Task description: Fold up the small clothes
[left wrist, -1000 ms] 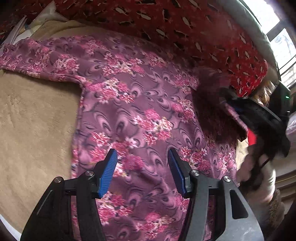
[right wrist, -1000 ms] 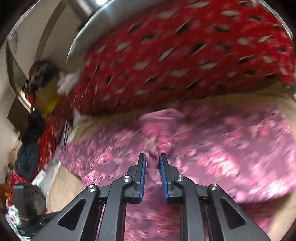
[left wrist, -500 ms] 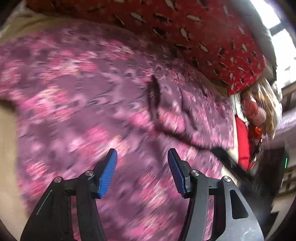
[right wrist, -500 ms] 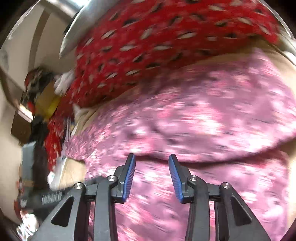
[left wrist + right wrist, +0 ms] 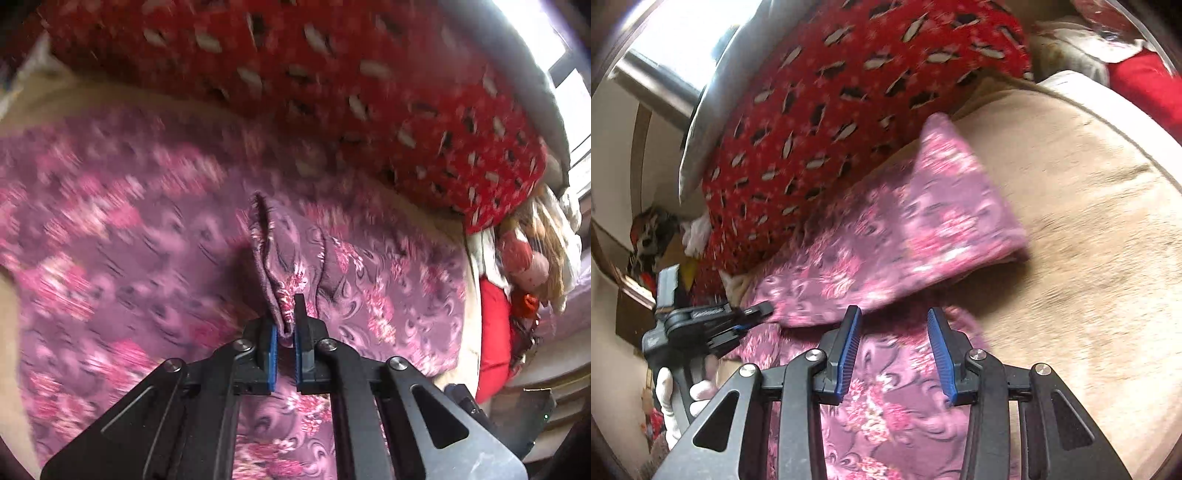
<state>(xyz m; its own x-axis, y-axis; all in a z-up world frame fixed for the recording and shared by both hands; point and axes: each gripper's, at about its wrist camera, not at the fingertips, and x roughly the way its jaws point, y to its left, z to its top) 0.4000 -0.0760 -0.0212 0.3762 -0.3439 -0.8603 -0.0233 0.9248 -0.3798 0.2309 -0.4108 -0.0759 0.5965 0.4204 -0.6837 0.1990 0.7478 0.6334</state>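
Observation:
A purple garment with pink flowers (image 5: 147, 258) lies spread on a beige blanket. My left gripper (image 5: 284, 321) is shut on a raised pinch of its cloth, which stands up in a ridge above the blue pads. In the right wrist view one part of the garment (image 5: 894, 236) lies folded over the rest. My right gripper (image 5: 894, 332) hovers open just in front of that fold, with cloth below it and nothing between its fingers. The left gripper (image 5: 750, 317) shows at the left of that view, held by a white-gloved hand (image 5: 670, 398).
A red patterned cushion (image 5: 332, 92) runs along the far side of the blanket, also seen as the red cushion (image 5: 831, 92). Bare beige blanket (image 5: 1071, 221) stretches to the right of the garment. A doll and red items (image 5: 528, 258) pile up at the right end.
My left gripper has moved across the garment and shut on a pinch of cloth. My right gripper has let go of the bunched cloth, opened and swung right; that part now lies folded over.

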